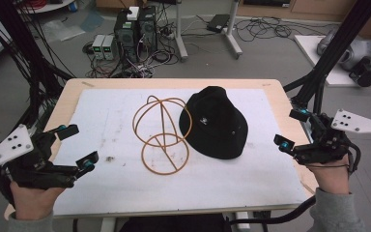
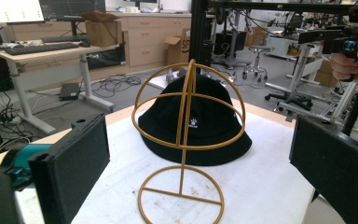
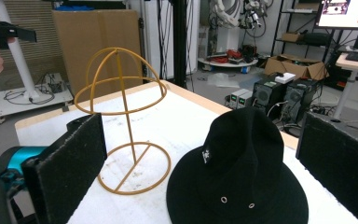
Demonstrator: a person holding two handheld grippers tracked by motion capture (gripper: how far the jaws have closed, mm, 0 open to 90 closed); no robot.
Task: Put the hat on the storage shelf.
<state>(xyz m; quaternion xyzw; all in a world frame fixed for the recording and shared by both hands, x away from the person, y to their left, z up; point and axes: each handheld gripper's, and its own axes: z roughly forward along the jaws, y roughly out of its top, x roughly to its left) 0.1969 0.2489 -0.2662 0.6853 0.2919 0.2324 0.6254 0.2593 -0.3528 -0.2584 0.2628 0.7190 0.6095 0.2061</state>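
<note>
Black felt, one bucket hat lies brim-down on the white sheet covering the wooden surface, ahead of the right gripper and nearer its fingers than the left pair. A small white emblem shows on its crown, and two metal eyelets on the side that faces the right gripper.

Just beside the hat stands one golden wire hat stand: a ring base, an upright stem and a domed cage on top. From the left gripper the stand sits directly between its fingers and the hat, so the cage partly screens the crown; whether the ring touches the brim cannot be told.

Both grippers hover at the surface's side edges, each held by one hand, left and right, fingers spread wide with nothing between them.

Beyond the far edge, on the floor, stand two dark computer towers and two smaller pale boxes amid tangled cables.
</note>
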